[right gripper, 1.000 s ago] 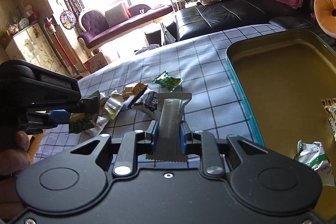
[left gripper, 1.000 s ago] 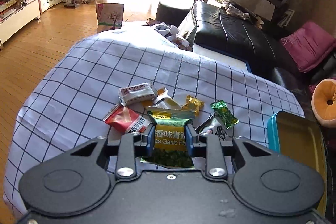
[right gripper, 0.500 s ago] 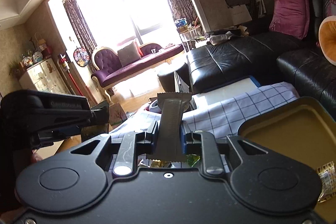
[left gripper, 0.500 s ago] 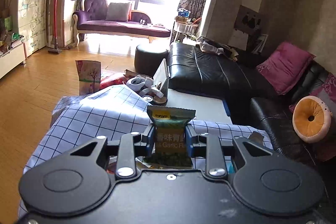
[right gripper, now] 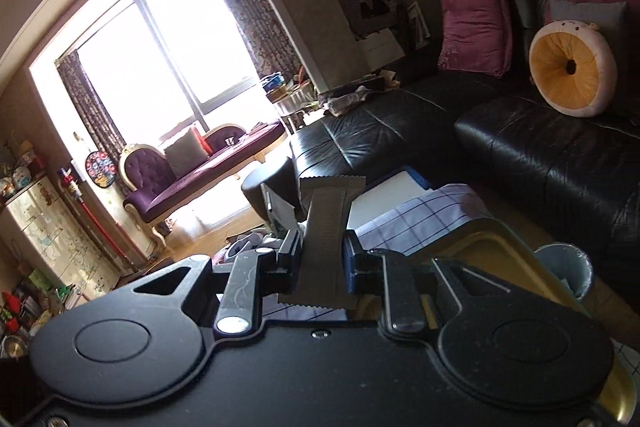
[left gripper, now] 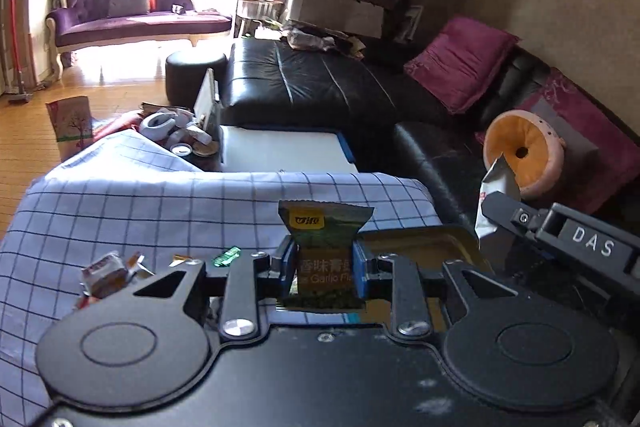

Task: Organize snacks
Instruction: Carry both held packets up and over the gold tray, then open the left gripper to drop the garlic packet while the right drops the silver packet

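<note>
My left gripper (left gripper: 325, 259) is shut on a green garlic-flavour snack packet (left gripper: 325, 227), held upright above the checked tablecloth (left gripper: 160, 203). Just behind it lies the gold tin tray (left gripper: 436, 243). Several loose snacks (left gripper: 108, 269) lie on the cloth at lower left. My right gripper (right gripper: 323, 251) is shut on a silver-grey snack packet (right gripper: 326, 223), raised over the gold tray (right gripper: 504, 255). In the left wrist view, the right gripper (left gripper: 496, 211) enters from the right with its pale packet (left gripper: 494, 187) sticking up.
A black leather sofa (left gripper: 320, 87) with magenta cushions (left gripper: 464, 63) and a round orange cushion (left gripper: 520, 155) stands beyond the table. A small side table with cups (left gripper: 180, 135) sits at the far edge. A grey bin (right gripper: 568, 267) is beside the tray.
Both grippers have risen off the table with their packets and swung right toward the tray. The snack pile has slid to the lower left of the left wrist view.
</note>
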Demonstrator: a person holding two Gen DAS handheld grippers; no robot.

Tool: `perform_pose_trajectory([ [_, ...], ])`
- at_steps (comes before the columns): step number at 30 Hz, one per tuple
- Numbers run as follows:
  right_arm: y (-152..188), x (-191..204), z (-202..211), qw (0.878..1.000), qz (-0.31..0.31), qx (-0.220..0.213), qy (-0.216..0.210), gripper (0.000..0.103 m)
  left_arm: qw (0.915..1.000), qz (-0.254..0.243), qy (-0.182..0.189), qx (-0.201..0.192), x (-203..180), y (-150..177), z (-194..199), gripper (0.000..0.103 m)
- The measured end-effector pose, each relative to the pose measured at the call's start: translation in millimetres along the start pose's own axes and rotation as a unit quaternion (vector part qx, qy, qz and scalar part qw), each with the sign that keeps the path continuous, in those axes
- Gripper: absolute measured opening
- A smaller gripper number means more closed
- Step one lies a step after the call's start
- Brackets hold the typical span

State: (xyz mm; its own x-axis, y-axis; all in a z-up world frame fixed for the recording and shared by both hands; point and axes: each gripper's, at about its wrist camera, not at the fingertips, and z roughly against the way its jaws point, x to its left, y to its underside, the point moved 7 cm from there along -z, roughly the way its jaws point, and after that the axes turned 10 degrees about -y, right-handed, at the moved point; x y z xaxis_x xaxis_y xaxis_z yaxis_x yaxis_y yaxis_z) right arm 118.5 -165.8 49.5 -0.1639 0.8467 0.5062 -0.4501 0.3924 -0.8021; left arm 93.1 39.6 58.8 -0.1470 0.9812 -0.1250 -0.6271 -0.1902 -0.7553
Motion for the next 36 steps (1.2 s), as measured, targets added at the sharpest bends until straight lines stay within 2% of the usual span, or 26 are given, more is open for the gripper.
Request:
perform_pose_trajectory([
  [4,-3,-27,3,0.999,-0.021,-0.001,0.028,0.031,0.9978,-0.006,0.054,0.039,-25,13,-12,0.028],
  [7,1,-41,2,0.998,-0.021,0.013,0.052,0.031,0.9959,-0.014,0.066,0.060,-41,23,-21,0.028],
  [11,6,-49,3,0.997,-0.016,0.032,0.064,0.031,0.9949,-0.033,0.061,0.073,-62,36,-32,0.028],
  [20,7,-64,9,0.996,-0.013,0.038,0.082,0.031,0.9908,-0.083,0.040,0.099,-99,62,-61,0.028],
  [28,12,-76,3,0.994,-0.017,0.049,0.097,0.030,0.9899,-0.103,0.013,0.096,-105,74,-69,0.034],
  [36,18,-73,-6,0.993,-0.006,0.070,0.096,0.031,0.9901,-0.099,0.004,0.099,-100,74,-73,0.036],
])
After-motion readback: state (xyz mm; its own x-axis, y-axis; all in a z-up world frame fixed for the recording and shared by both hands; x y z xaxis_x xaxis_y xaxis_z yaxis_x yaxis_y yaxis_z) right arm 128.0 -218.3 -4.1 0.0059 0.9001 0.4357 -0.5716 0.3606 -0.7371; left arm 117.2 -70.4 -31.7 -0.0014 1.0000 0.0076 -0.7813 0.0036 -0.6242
